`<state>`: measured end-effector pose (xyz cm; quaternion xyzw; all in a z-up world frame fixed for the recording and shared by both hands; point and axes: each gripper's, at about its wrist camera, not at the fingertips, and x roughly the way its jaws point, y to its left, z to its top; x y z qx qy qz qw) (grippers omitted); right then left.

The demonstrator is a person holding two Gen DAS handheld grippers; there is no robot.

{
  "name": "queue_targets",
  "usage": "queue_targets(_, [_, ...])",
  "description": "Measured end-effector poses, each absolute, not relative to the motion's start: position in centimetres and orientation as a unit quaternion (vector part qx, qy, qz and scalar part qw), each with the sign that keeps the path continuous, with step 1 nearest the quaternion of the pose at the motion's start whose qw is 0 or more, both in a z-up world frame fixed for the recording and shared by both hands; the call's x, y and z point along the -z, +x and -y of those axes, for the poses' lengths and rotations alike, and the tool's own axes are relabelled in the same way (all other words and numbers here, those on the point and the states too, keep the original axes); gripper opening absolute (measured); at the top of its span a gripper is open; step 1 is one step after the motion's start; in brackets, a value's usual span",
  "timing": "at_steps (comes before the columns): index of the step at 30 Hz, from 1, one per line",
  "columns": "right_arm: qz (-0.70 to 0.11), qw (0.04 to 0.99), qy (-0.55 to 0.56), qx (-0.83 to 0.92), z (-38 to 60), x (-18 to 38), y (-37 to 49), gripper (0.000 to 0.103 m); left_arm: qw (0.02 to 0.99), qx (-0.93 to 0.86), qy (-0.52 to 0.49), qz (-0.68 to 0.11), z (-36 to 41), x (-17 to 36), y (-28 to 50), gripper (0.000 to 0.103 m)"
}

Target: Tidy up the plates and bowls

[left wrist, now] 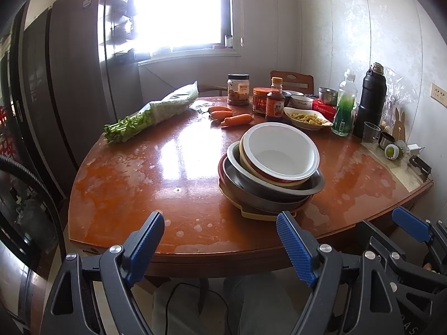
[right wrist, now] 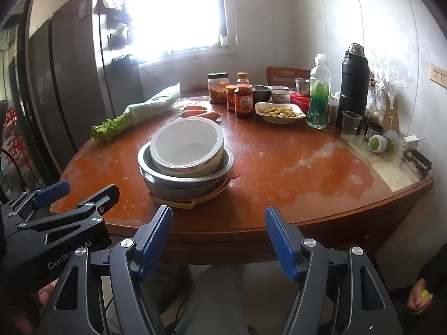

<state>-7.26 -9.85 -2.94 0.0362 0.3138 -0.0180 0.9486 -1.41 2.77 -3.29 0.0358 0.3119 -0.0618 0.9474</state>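
A stack of dishes stands on the round wooden table (left wrist: 167, 167): a white bowl with a red and cream outside (left wrist: 279, 153) (right wrist: 187, 145) sits tilted on top, in a metal bowl (left wrist: 315, 187) (right wrist: 184, 180), over a dark plate and a tan tray (left wrist: 259, 215) (right wrist: 178, 202). My left gripper (left wrist: 220, 245) is open and empty, held back at the table's near edge, left of the stack. My right gripper (right wrist: 218, 240) is open and empty, also at the near edge, right of the stack. Each gripper shows at the edge of the other's view.
At the back of the table lie bagged greens (left wrist: 151, 114), carrots (left wrist: 234, 119), jars and a sauce bottle (left wrist: 275, 103), a dish of food (left wrist: 307, 118), a green bottle (left wrist: 345, 106), a black flask (left wrist: 373, 97), a plastic cup (right wrist: 350, 122) and small bowls. A fridge (left wrist: 69, 97) stands at left.
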Motion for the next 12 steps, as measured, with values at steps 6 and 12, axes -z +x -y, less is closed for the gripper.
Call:
queue_targets(6, [-0.316,0.948,0.036,0.02,9.85,2.98,-7.26,0.071,0.948,0.059,0.042,-0.311,-2.44,3.39,-1.53,0.082])
queue_targets(12, [-0.316,0.948,0.037,0.024,10.04,2.99,-7.27,0.071,0.955,0.035,0.06,-0.287,-2.03,3.21,-2.27,0.082])
